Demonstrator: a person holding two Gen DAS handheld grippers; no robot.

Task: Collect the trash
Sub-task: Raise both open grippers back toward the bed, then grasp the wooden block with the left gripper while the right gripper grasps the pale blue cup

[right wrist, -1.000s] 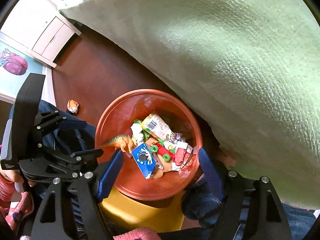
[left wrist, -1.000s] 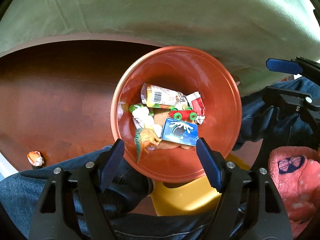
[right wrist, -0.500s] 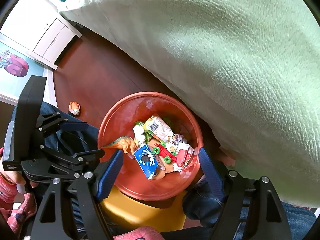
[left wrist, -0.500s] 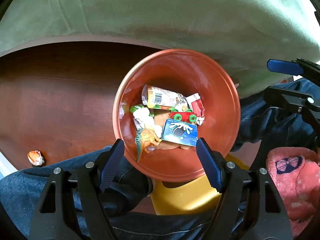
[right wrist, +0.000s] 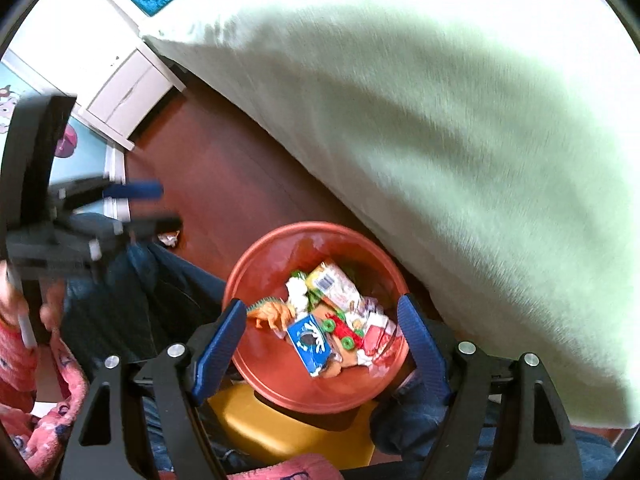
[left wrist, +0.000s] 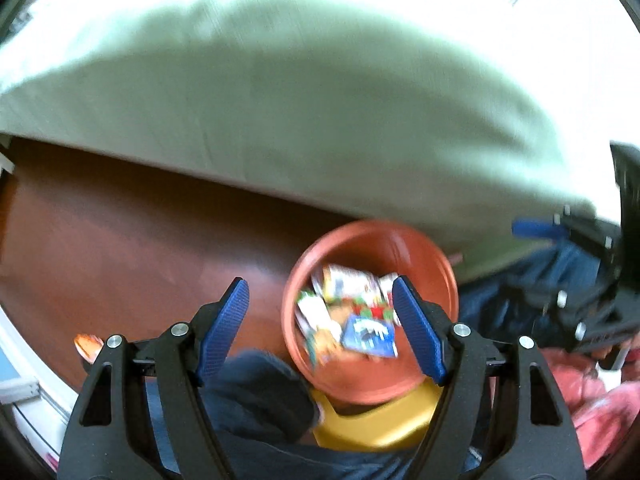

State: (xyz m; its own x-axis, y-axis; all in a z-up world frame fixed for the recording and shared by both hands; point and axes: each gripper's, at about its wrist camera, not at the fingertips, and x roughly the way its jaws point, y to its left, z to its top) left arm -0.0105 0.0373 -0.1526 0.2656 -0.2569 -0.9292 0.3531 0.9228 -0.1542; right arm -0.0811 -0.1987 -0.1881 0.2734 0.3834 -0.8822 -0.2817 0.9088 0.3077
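Both grippers hung above a round orange bin (right wrist: 280,384) that stood on a dark brown wooden floor (right wrist: 224,176), tucked close against the edge of a pale green bedspread (right wrist: 460,140) and between the blue-jeaned knees (right wrist: 132,292) of the person holding the tools. The right gripper (right wrist: 322,348) had its blue-padded fingers (right wrist: 420,344) spread wide, one to either side of the bin's near rim, with nothing pinched between them. The left gripper (left wrist: 320,328) was spread just as wide and also empty; its view was smeared with blur, so the finer things in it were hard to make out. Inside the bin lay the gathered trash: a yellow and white wrapper (right wrist: 332,284) with a barcode towards the far side, a blue carton (right wrist: 310,344) printed with a white splash nearer, a crumpled white wad (right wrist: 297,294), and a red and white packet (right wrist: 376,334) on the right. Mixed in among them were an orange toy dinosaur (right wrist: 274,314) on the left and a red toy car (right wrist: 340,330) with green wheels. One small crumpled scrap (right wrist: 170,238) lay on the floor to the left of the bin, well apart from it. A yellow stool (right wrist: 272,428) showed under the bin's near edge, and a white cabinet (right wrist: 124,96) stood at the far left by the bed.
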